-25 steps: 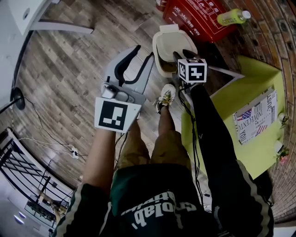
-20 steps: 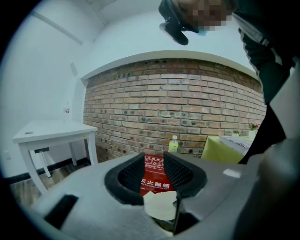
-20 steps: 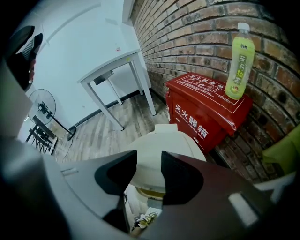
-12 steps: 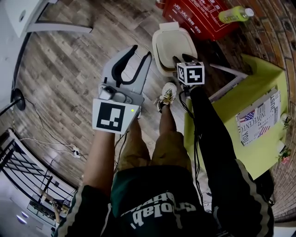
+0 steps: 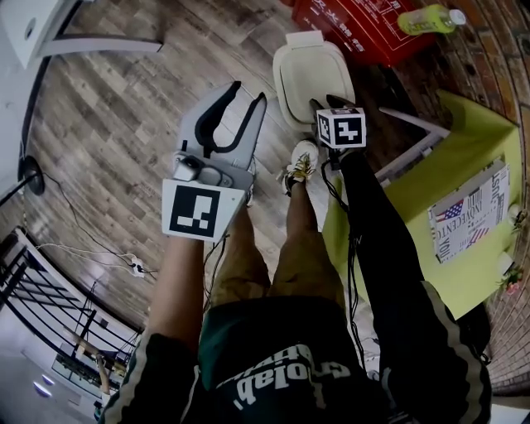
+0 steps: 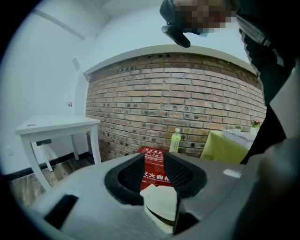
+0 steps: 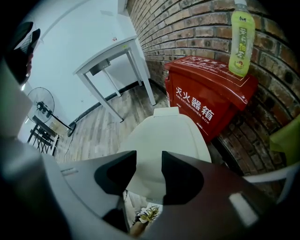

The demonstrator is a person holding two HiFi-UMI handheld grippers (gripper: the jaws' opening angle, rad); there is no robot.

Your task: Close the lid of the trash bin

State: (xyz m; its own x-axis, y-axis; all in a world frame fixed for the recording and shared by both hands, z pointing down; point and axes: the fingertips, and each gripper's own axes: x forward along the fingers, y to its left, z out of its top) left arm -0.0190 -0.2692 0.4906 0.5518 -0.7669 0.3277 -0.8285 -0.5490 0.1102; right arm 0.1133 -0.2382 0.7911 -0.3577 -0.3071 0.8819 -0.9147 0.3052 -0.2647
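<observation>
The cream trash bin [image 5: 308, 66] stands on the wood floor ahead of the person's feet. Its lid [image 7: 164, 136] lies down over the body, and the left gripper view shows a thin dark gap under the lid of the bin [image 6: 161, 211]. My right gripper [image 5: 325, 103] points steeply down at the lid's near edge; whether its tips touch the lid is hidden. The jaws of the right gripper [image 7: 149, 159] stand a little apart with nothing between them. My left gripper [image 5: 248, 93] hovers to the bin's left, open and empty [image 6: 153, 164].
A red fire-extinguisher box [image 5: 356, 29] with a green bottle [image 5: 431, 18] on it stands against the brick wall behind the bin. A yellow-green table [image 5: 431, 174] is at the right, a white table [image 7: 110, 58] at the far left. The person's shoe [image 5: 300, 161] is near the bin.
The bin's lid has come down from raised to nearly flat over the opening. My right gripper has sunk with it at the near edge. The left gripper has dropped slightly.
</observation>
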